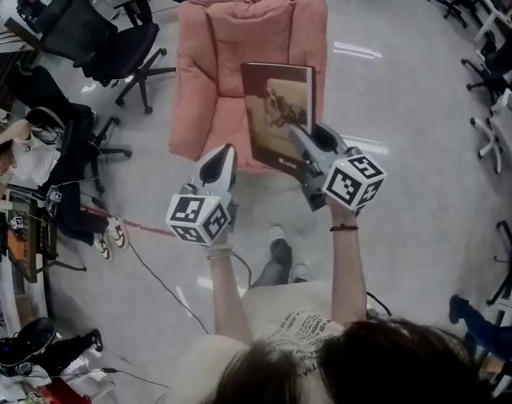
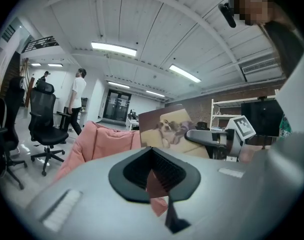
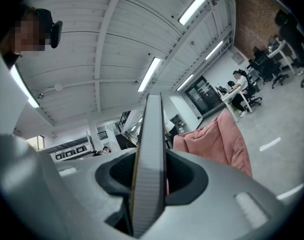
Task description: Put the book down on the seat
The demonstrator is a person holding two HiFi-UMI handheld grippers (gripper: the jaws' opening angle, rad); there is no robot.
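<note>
One edge of the book was clamped in your right hand-held gripper, the cover standing up beyond its jaws, over the pink armchair ahead. Your left hand-held gripper, alongside, was closed on nothing. Held so low, the book could pivot or slip and land off the seat.

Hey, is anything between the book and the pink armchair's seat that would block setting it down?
Nothing visible does. The book, held by the right gripper, hangs over the pink armchair seat. The cushion that shows is bare, though the book hides part of it.
</note>
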